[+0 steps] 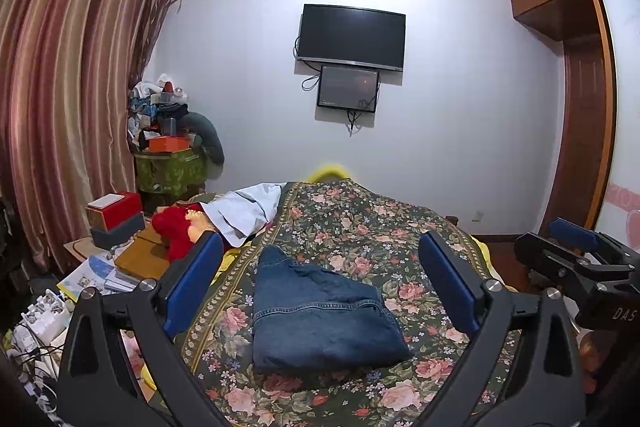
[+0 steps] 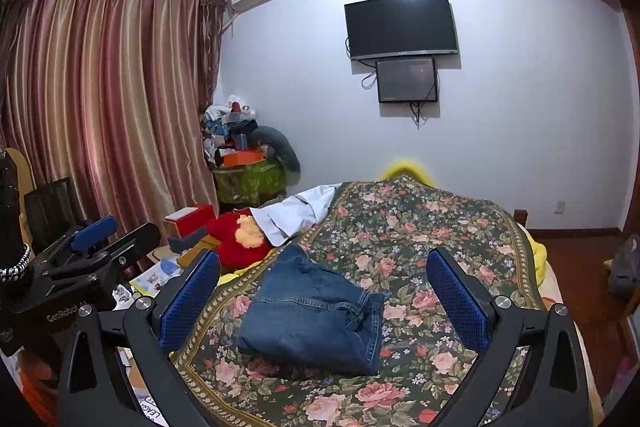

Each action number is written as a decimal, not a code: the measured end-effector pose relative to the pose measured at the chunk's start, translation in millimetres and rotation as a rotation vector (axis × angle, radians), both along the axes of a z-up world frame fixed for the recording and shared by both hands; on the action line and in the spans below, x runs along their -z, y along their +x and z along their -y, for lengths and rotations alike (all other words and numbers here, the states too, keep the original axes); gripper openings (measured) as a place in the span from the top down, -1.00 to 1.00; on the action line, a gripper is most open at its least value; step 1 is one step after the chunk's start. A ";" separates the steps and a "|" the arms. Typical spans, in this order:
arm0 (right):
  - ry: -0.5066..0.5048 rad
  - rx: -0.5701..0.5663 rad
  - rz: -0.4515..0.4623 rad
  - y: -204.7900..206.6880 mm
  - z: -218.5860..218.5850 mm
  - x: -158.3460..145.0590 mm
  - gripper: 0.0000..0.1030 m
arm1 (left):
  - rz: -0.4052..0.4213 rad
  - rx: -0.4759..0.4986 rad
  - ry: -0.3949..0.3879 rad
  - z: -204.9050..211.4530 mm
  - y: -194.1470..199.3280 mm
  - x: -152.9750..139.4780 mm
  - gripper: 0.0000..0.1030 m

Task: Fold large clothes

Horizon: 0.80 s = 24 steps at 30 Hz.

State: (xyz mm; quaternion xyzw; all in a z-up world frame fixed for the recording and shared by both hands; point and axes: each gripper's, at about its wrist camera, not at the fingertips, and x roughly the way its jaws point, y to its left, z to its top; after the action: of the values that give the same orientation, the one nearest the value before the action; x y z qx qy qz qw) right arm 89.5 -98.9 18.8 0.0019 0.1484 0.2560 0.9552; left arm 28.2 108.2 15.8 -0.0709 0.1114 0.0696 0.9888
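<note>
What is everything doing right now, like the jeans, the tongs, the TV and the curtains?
Jeans: folded into a compact bundle, lying on the bed, held by nothing.
Left tongs: open, empty, above the jeans.
Right tongs: open, empty, above the jeans.
Floral bedspread: spread over the bed.
TV: off, dark screen.
Small screen: dim, under the TV.
Curtains: drawn shut.
White shirt: crumpled, unfolded.
Red plush toy: lying beside the bed.
</note>
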 end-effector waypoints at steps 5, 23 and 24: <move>0.002 -0.001 -0.001 0.0 0.3 0.2 -1.00 | 0.006 0.005 0.003 -0.8 0.9 0.3 -0.95; -0.002 0.010 0.025 -3.7 0.2 -6.9 -1.00 | 0.008 0.045 0.009 4.1 2.9 -0.3 -0.98; -0.003 0.009 0.025 -4.0 0.3 -6.8 -1.00 | 0.006 0.048 0.008 4.3 3.0 -0.2 -0.98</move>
State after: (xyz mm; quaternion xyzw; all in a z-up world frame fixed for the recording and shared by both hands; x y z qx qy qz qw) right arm 85.4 -99.2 25.6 -0.0019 0.1369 0.2516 0.9581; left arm 31.2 103.9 16.0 -0.0643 0.1096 0.0459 0.9908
